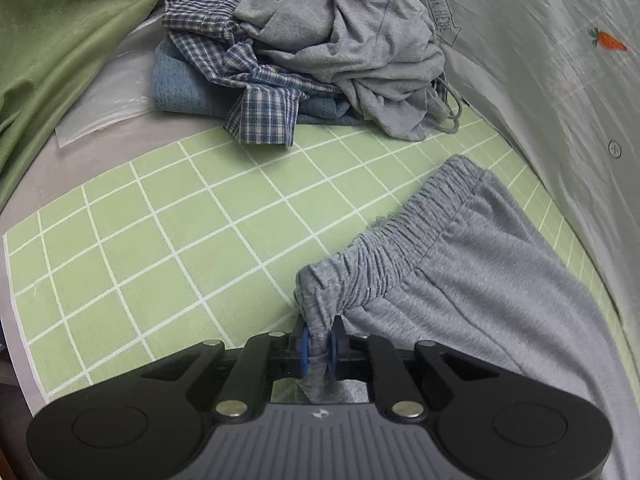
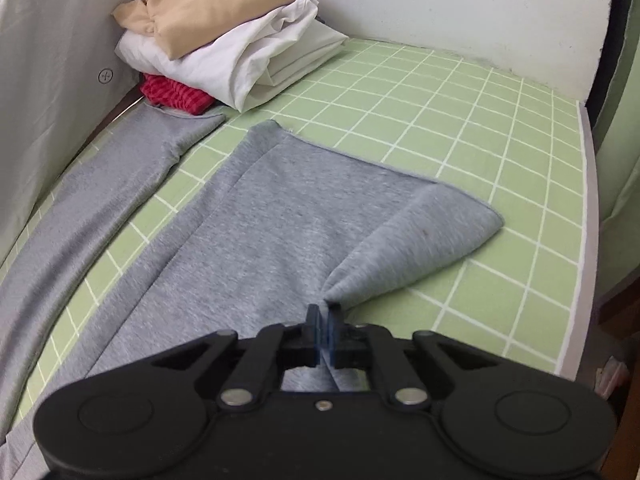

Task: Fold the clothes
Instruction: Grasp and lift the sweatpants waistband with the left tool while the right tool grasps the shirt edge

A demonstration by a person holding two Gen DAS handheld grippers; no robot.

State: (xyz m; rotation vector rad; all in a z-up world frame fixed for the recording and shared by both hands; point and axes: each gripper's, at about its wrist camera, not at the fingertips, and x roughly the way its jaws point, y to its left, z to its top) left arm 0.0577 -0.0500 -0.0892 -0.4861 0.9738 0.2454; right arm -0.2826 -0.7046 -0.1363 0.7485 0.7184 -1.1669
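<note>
Grey sweatpants (image 1: 500, 264) lie spread on the green checked mat (image 1: 160, 240), elastic waistband (image 1: 404, 232) bunched at one end, two legs running out flat at the other. Left gripper (image 1: 319, 346) is clenched on a corner of the waistband; grey cloth is pinched between its blue pads and pulled into tight gathers. Right gripper (image 2: 324, 330) is clamped on the edge of the nearer leg (image 2: 280, 232), the fabric drawn into a pointed fold at the jaws; that leg's hem corner is turned over on itself. The farther leg (image 2: 100, 200) lies straight along the pale grey wall panel (image 2: 48, 80).

Beyond the waistband: an unfolded heap on the mat's far edge, with a grey garment (image 1: 340, 40) on top, a blue plaid shirt (image 1: 240, 72) and denim (image 1: 180, 88) beneath. Green cloth (image 1: 60, 60) hangs at the left. Past the leg hems: a folded stack in the corner, tan (image 2: 208, 4) over white (image 2: 248, 60), with a red striped piece (image 2: 176, 94) under them.
</note>
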